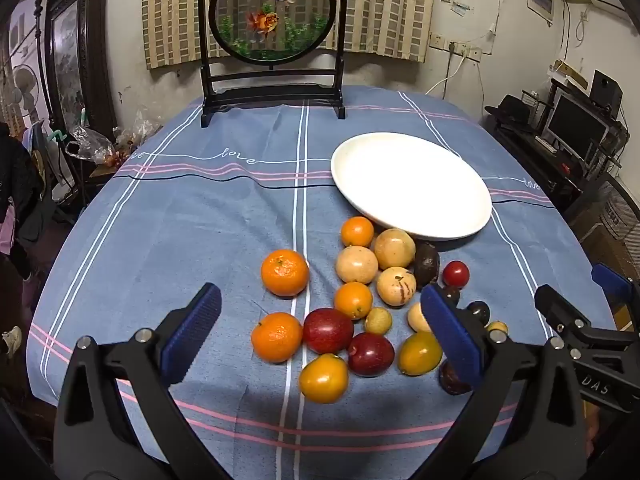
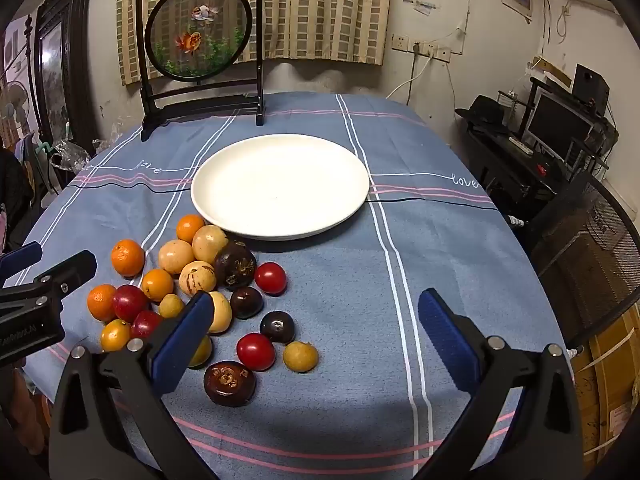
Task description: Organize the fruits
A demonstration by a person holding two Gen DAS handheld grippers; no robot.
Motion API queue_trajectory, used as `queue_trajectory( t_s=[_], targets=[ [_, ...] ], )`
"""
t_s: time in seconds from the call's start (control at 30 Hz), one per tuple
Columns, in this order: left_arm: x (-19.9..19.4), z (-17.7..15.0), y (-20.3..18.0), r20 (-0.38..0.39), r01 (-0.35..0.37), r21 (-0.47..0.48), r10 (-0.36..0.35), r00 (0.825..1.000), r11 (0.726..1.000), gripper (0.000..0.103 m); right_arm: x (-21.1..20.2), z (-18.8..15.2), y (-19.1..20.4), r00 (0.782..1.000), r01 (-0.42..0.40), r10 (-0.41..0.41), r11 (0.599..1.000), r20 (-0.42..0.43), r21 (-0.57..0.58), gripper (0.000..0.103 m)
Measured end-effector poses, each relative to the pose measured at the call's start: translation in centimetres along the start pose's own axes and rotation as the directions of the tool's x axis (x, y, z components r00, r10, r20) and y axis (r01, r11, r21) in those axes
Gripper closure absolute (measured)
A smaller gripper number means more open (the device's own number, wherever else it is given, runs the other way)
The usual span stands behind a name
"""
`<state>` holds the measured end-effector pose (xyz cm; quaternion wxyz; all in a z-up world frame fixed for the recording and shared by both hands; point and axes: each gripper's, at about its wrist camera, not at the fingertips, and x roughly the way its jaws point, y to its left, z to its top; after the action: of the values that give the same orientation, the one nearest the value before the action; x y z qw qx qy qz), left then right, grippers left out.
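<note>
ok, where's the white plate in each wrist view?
Left wrist: the white plate sits right of centre, just beyond the fruit pile, nothing on it.
Right wrist: the white plate sits near the middle, slightly left, with the fruit at its lower left.
Shared landmark: the round goldfish screen standing at the table's far edge, behind the plate.

The left gripper (image 1: 320, 336) is showing two black arms shaped like thin triangles. Each arm is ending in a flat blue pad (image 1: 192, 332) with tiny ridges. Round silver screws (image 1: 143, 335) are shining at the joints. The right gripper (image 2: 320, 340) is looking just the same, black with blue pads (image 2: 448, 340) and silver screws (image 2: 497, 343). White letters (image 1: 595, 385) are showing on its black side.
</note>
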<state>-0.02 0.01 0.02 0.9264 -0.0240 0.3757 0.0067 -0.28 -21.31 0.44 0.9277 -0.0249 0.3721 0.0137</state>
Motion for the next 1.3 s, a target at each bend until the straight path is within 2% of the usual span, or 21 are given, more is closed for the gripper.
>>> queue_trajectory(
  t_s=[1.3],
  targets=[
    [0.21, -0.16, -0.33, -0.011, 0.005, 0.018, -0.005, 1.0, 1.0, 0.002, 0.21, -0.24, 0.68, 1.0, -0.023, 0.023, 1.0, -0.017, -0.014, 0.001]
  ],
)
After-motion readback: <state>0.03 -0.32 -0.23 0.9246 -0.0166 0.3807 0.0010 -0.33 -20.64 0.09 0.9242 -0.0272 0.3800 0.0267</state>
